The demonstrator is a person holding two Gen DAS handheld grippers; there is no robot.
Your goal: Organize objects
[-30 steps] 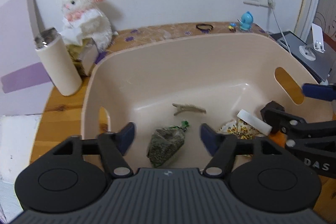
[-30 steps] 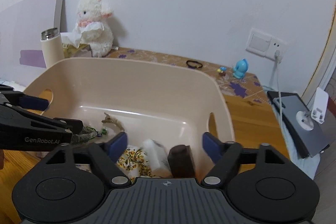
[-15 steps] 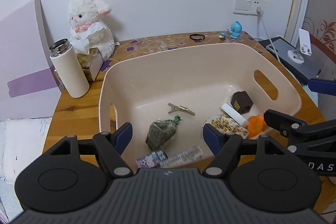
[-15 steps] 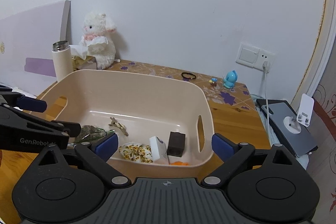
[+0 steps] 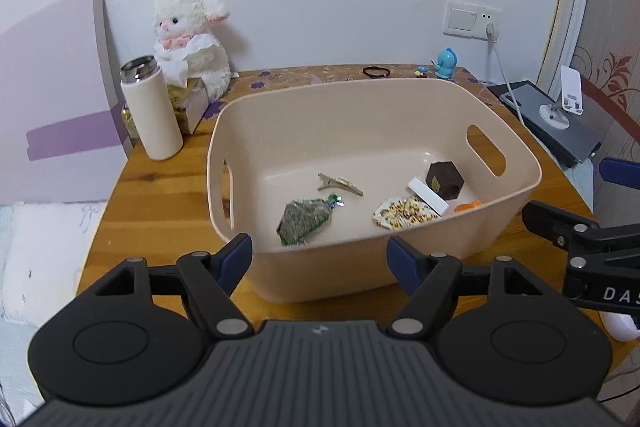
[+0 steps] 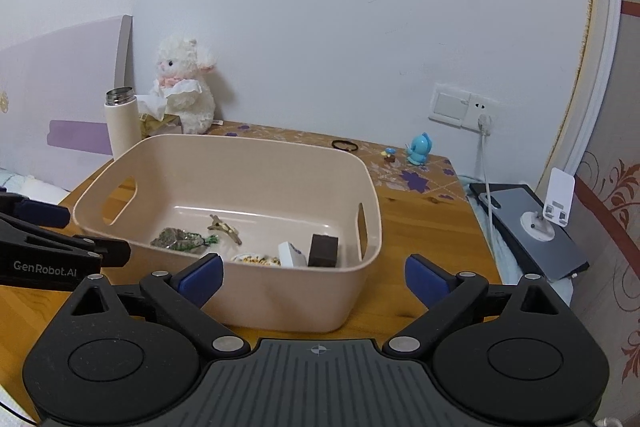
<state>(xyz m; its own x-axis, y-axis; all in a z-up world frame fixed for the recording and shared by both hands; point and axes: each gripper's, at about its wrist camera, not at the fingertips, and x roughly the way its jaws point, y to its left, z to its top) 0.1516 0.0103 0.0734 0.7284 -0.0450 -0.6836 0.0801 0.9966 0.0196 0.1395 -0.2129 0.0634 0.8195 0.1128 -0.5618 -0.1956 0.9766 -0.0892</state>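
A beige plastic bin (image 5: 440, 99) (image 6: 256, 299) stands on the wooden table. Inside lie a green packet (image 5: 304, 221) (image 6: 176, 239), a hair clip (image 5: 340, 183) (image 6: 225, 227), a yellow patterned pouch (image 5: 404, 213), a white block (image 5: 427, 195) (image 6: 291, 253), a dark brown box (image 5: 444, 181) (image 6: 323, 250) and an orange piece (image 5: 468, 206). My left gripper (image 5: 319, 257) is open and empty, in front of the bin's near wall. My right gripper (image 6: 314, 274) is open and empty, in front of the bin's near right corner.
A white flask (image 5: 151, 111), a plush lamb (image 5: 190, 39) and a tissue box (image 5: 192, 103) stand at the back left. A black hair tie (image 5: 376, 71) and a blue figurine (image 5: 446, 63) lie behind the bin. A tablet with a phone stand (image 6: 536, 227) sits at the right.
Both grippers have pulled back and up from inside the bin to in front of it, and their jaws have opened wider. The items stay in the bin.
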